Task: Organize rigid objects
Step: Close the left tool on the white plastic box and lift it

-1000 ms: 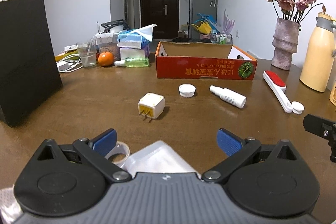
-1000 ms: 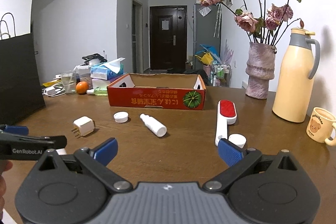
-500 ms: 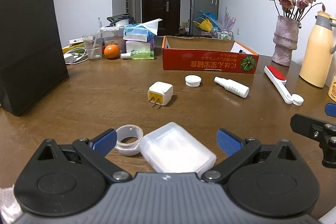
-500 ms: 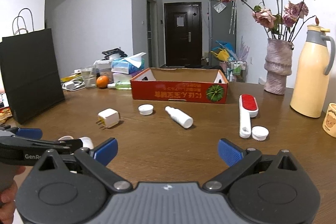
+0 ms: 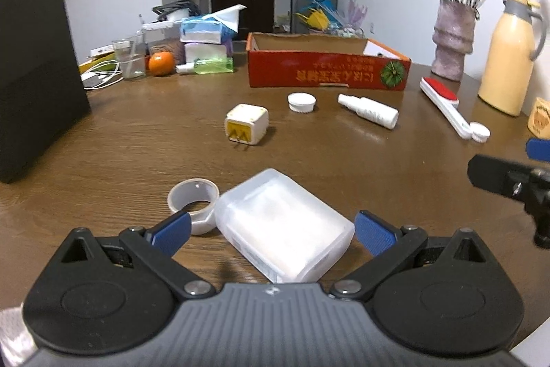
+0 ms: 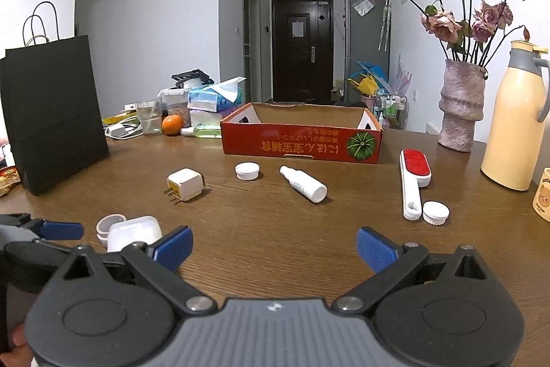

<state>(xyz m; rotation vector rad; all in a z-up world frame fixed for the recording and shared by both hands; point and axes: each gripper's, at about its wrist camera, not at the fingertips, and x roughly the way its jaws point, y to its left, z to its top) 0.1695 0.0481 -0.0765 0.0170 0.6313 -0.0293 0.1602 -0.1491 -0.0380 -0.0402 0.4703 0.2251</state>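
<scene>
My left gripper (image 5: 273,231) is open, its blue pads on either side of a translucent white plastic case (image 5: 283,224) lying on the brown table; a tape ring (image 5: 193,196) touches the case's left side. Farther off lie a white plug adapter (image 5: 246,124), a white cap (image 5: 301,101), a white spray bottle (image 5: 369,111), a red-and-white lint brush (image 5: 443,100) and a second cap (image 5: 480,132). A red cardboard box (image 5: 326,69) stands open behind them. My right gripper (image 6: 273,248) is open and empty above bare table, with the case (image 6: 134,232) to its left.
A black paper bag (image 6: 55,112) stands at the left. At the right are a flower vase (image 6: 460,105), a cream thermos (image 6: 512,119) and a mug (image 6: 543,195). Tissue boxes, a glass and an orange (image 6: 172,124) crowd the back left.
Both grippers have pulled back and risen a little. The case and tape ring now show fully between my left fingers. Both stay open.
</scene>
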